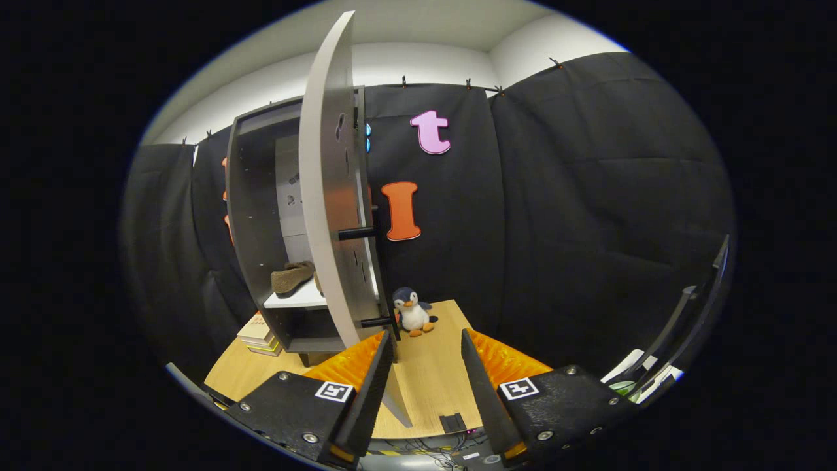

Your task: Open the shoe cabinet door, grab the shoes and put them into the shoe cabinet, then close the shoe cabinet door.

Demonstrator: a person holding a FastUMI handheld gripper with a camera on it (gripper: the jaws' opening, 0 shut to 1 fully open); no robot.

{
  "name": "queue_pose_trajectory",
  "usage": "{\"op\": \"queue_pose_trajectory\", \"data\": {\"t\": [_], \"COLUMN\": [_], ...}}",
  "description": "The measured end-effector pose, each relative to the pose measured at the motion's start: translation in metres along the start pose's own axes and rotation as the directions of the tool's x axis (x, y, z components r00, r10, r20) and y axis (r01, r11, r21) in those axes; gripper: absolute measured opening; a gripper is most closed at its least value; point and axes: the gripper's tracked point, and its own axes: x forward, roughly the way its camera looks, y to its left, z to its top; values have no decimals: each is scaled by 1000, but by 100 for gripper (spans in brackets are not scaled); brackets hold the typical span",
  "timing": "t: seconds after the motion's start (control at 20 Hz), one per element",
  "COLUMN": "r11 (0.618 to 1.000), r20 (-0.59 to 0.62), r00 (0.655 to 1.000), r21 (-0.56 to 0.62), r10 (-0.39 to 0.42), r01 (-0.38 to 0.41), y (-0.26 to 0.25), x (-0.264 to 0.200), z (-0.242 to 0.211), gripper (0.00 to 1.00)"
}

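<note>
Holding the claw (428, 353) spread and empty, you are facing the shoe cabinet (261, 216) on the tabletop (431, 386); shoes (292, 275) sitting on its shelf. The door (327, 196) is standing open, likely stiff and light; its black handle (356, 233) looks the best grip.

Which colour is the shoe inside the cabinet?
Brown; the shoe lies on the white shelf, gripper view.

Black cloth (588, 196) hangs below a white wall (418, 62); a light wooden table (431, 386) stands in front
</note>
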Motion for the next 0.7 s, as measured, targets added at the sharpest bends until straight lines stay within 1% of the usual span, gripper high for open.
{"op": "queue_pose_trajectory", "data": {"t": [0.15, 0.3, 0.55, 0.7], "r11": [999, 997, 997, 994], "r20": [-3, 5, 25, 27], "r00": [999, 997, 997, 994], "r21": [12, 6, -30, -35], "r10": [34, 80, 75, 102], "r01": [-34, -80, -74, -101], "y": [2, 12, 15, 21], "x": [14, 19, 19, 20], "z": [1, 1, 7, 7], "gripper": [68, 68, 68, 67]}}
